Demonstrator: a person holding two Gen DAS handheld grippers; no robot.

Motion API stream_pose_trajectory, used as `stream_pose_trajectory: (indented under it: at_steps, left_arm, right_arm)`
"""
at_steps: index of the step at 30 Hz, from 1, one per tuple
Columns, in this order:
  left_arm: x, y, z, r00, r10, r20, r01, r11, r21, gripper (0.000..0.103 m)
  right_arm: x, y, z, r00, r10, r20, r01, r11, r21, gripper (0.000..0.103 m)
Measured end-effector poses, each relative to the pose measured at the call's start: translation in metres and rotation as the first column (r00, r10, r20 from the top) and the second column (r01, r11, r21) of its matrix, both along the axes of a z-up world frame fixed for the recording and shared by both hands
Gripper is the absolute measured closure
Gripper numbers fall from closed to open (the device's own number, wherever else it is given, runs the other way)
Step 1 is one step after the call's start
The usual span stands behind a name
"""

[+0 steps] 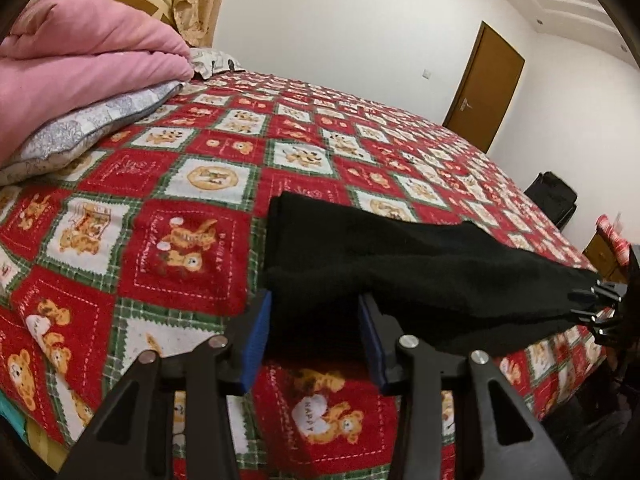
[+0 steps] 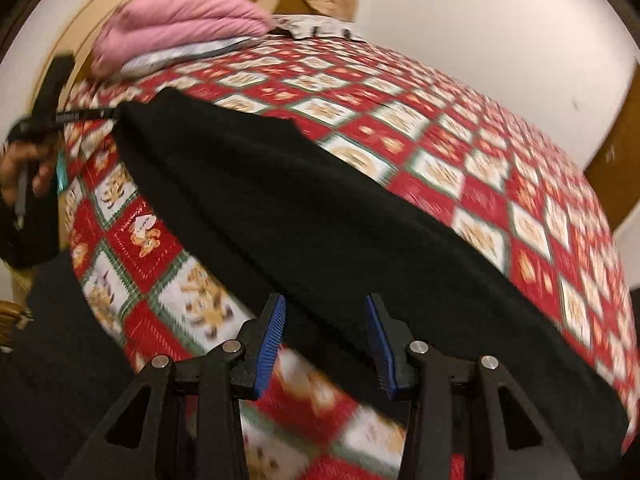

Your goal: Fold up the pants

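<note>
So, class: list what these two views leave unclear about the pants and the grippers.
- Left wrist view: the pants hide whether the left hand-held gripper pinches them.
- Right wrist view: motion blur; the right hand-held gripper grip is unclear.
- Pants' far end is cut off by the frame edge.

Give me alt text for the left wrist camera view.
Black pants lie between the blue pads of the left hand-held gripper, stretched across a red teddy-bear bedspread. A pink quilt is folded near the headboard, a brown door beyond.
</note>
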State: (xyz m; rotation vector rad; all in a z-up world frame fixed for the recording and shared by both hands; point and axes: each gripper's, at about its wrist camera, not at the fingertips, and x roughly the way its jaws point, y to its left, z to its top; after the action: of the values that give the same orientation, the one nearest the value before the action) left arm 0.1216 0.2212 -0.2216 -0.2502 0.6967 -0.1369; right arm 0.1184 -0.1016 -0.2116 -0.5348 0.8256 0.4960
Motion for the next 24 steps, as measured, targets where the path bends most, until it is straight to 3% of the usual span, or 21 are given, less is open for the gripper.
stream_pose_trajectory:
  at_steps: [9,13,14,15,18,21,24]
  left_arm:
    - [-0.002,0.004,0.002,1.0,0.005,0.021,-0.004,0.999,-0.054,0.063]
    - [-0.003,0.002,0.001,1.0,-0.003,0.028,0.004,1.0,-0.027,0.063]
    - [-0.004,0.001,0.002,0.999,-0.01,0.036,0.01,1.0,-0.006,0.063]
    - [-0.006,-0.001,0.004,0.999,-0.017,0.047,0.016,0.999,0.029,0.063]
    - [-0.015,-0.007,0.008,0.995,-0.049,0.085,0.035,0.988,0.152,0.063]
    - [-0.019,-0.005,0.008,0.992,-0.089,0.086,0.076,0.987,0.141,0.063]
    - [-0.015,-0.009,0.002,0.994,-0.088,0.062,0.077,0.983,0.167,0.062]
  right_arm:
    - [-0.004,0.053,-0.029,0.99,0.118,0.076,-0.107,0.986,-0.128,0.06]
    - [-0.006,0.068,-0.031,0.984,0.133,0.12,-0.111,0.979,-0.171,0.06]
    - [-0.002,0.069,-0.031,0.986,0.122,0.114,-0.103,0.982,-0.161,0.064]
    - [0.0,0.069,-0.031,0.987,0.111,0.12,-0.091,0.982,-0.163,0.078]
    - [0.007,0.067,-0.031,0.991,0.082,0.107,-0.066,0.987,-0.147,0.085]
    - [0.006,0.066,-0.032,0.992,0.073,0.102,-0.057,0.987,-0.148,0.096]
    - [0.003,0.067,-0.031,0.993,0.071,0.092,-0.057,0.987,-0.147,0.1]
